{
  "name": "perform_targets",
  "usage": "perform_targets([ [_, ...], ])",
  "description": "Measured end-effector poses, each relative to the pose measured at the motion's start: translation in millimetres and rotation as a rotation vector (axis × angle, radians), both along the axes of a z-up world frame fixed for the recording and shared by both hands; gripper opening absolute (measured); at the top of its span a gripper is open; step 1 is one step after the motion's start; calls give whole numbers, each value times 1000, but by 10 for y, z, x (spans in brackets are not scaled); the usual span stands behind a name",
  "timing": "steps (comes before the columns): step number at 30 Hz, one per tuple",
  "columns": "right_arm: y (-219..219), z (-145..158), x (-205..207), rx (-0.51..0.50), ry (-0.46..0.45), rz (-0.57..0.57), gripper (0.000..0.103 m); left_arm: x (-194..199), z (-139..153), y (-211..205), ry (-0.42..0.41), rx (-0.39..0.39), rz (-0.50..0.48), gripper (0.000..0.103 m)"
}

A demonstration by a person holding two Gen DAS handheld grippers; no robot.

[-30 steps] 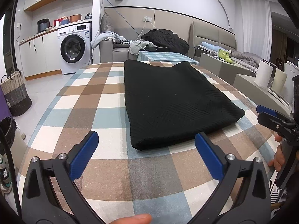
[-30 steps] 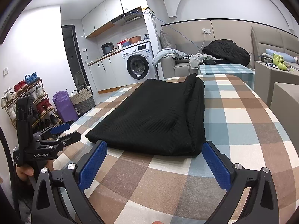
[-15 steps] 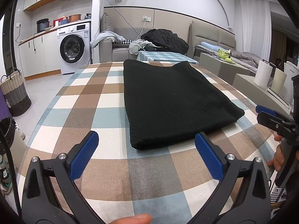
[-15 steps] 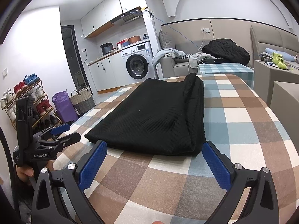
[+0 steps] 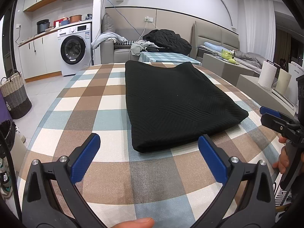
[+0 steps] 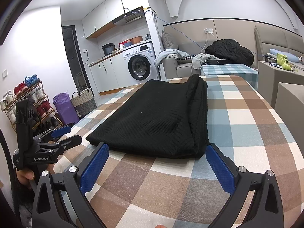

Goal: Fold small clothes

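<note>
The left black plastic two-finger gripper [image 5: 149,153] has two curved arms that end in flat fingers [image 5: 85,159] faced with blue cross-hatched rubber pads. Silver round-headed screws sit at the base of each pad and further out on each arm, and triangular cut-outs lighten the arms near the bottom. The right black plastic two-finger gripper [image 6: 156,163] is built alike, with the same blue textured pads and silver screws. Seen from the right wrist view, the left one carries white lettering "GenRobot.AI" on its side and a tall black upright block above it.
</note>
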State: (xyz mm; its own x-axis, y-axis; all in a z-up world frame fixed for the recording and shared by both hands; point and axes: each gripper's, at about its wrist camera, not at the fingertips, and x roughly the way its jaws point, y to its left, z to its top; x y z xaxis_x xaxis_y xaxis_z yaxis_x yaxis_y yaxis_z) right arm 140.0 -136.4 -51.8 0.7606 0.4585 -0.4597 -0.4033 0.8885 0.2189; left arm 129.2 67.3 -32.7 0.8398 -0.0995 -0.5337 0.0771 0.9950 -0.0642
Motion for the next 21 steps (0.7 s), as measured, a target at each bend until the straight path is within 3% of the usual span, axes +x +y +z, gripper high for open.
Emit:
perform_targets([
  [21, 3, -2, 3, -4, 0, -1, 103, -19, -6, -21, -10, 10, -11, 102],
])
